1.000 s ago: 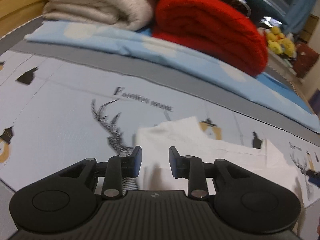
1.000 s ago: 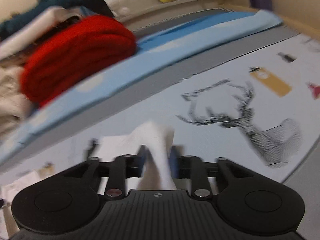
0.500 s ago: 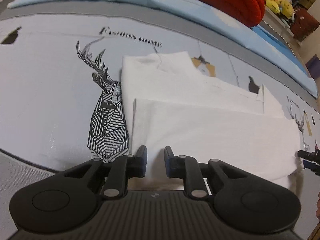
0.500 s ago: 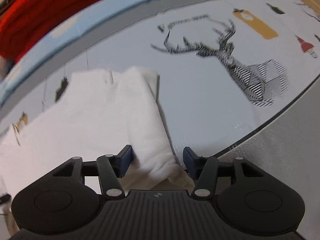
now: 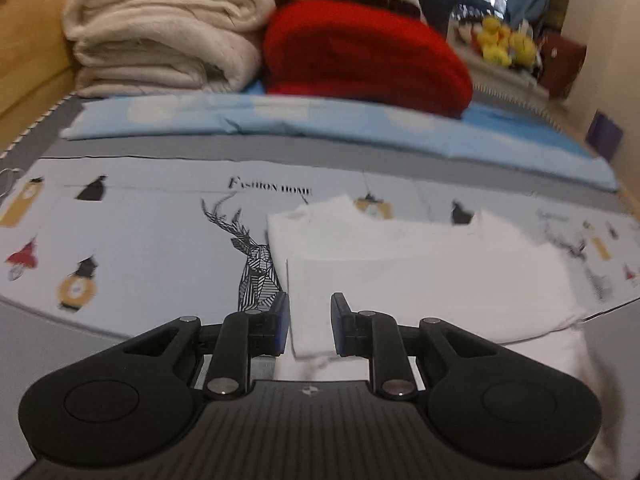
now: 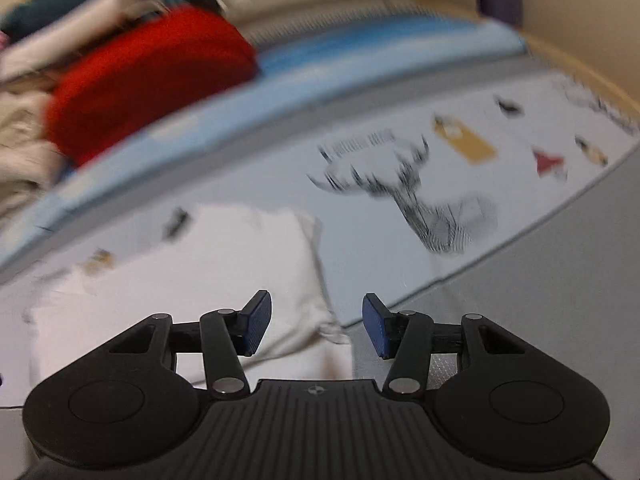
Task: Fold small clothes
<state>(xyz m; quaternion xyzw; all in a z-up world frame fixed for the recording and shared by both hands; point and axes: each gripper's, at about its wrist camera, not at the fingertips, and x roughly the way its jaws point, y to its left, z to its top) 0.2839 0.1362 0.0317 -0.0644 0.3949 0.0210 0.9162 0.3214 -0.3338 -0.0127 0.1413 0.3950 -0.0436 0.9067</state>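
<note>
A small white garment [image 5: 420,276] lies folded over on the printed bed sheet, its near edge doubled back. In the left wrist view my left gripper [image 5: 310,322] is open, its jaws either side of the garment's near left corner, which sits loose between them. In the right wrist view, which is blurred, the same garment [image 6: 192,272] lies to the left. My right gripper [image 6: 317,326] is wide open and empty above the garment's near right corner.
A folded light blue cloth [image 5: 320,124] lies across the bed behind the garment. Behind it are a red blanket [image 5: 360,56] and a stack of cream blankets [image 5: 160,32]. Grey mattress edge [image 6: 520,288] runs on the right.
Both grippers laid the folded edge down and opened. The right let go of the cloth and widened; the left opened further. Both cameras have lifted and tilted up, showing the blankets again.
</note>
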